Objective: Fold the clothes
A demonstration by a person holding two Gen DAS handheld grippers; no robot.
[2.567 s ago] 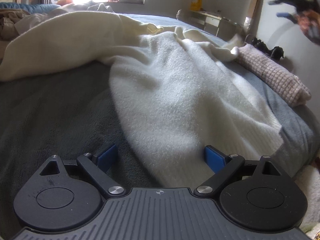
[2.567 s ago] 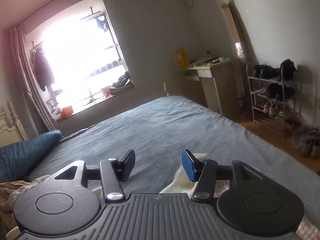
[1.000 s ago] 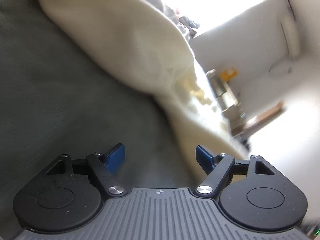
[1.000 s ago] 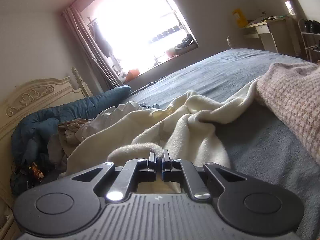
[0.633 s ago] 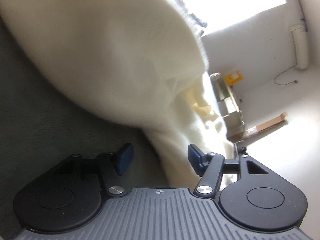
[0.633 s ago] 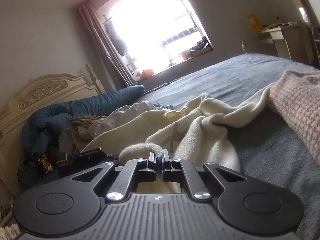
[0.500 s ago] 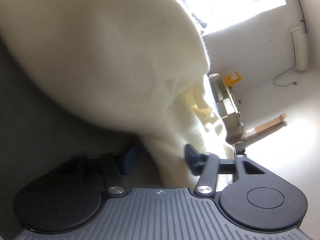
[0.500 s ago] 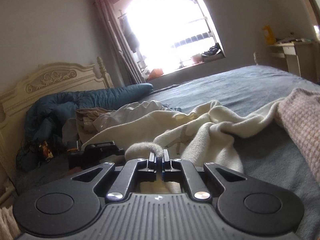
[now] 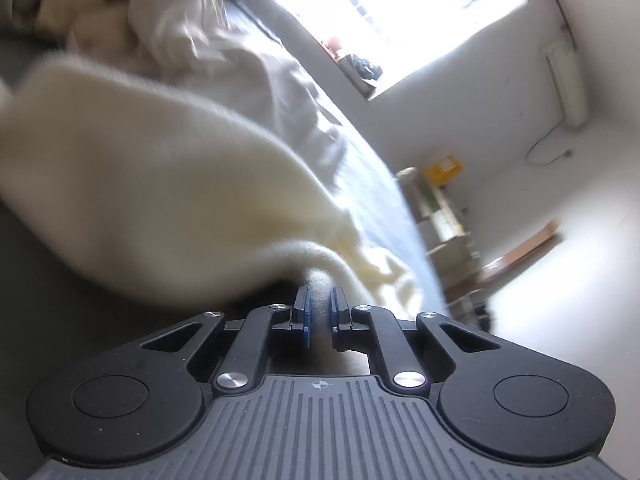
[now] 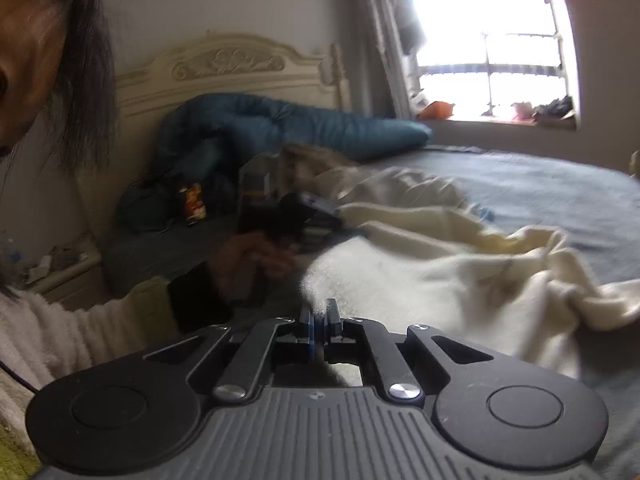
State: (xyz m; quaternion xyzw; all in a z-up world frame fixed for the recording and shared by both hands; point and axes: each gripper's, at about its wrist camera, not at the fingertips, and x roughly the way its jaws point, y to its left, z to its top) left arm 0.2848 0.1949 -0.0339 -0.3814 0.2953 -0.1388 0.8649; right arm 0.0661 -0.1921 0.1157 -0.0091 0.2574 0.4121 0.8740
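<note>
A cream fleece garment (image 9: 152,184) lies rumpled on the grey-blue bed (image 9: 372,168). My left gripper (image 9: 319,312) is shut on a fold of the cream garment, which bulges up between the blue pads. In the right wrist view my right gripper (image 10: 319,322) is also shut on an edge of the cream garment (image 10: 440,276). The left gripper (image 10: 344,231) shows there too, held in a person's hand (image 10: 256,256) and clamped on the cloth's far edge. The cloth spans between both grippers.
A blue duvet (image 10: 280,128) and a brownish clothes pile (image 10: 316,160) lie by the cream headboard (image 10: 224,68). The person's head (image 10: 48,52) and white fuzzy sleeve (image 10: 48,340) are close at left. A window (image 10: 492,40), and a desk (image 9: 444,216) by the wall.
My left gripper closed from open onto a fold of the cream garment and lifted it. The right gripper stayed shut on the cloth and swung left toward the headboard and the person.
</note>
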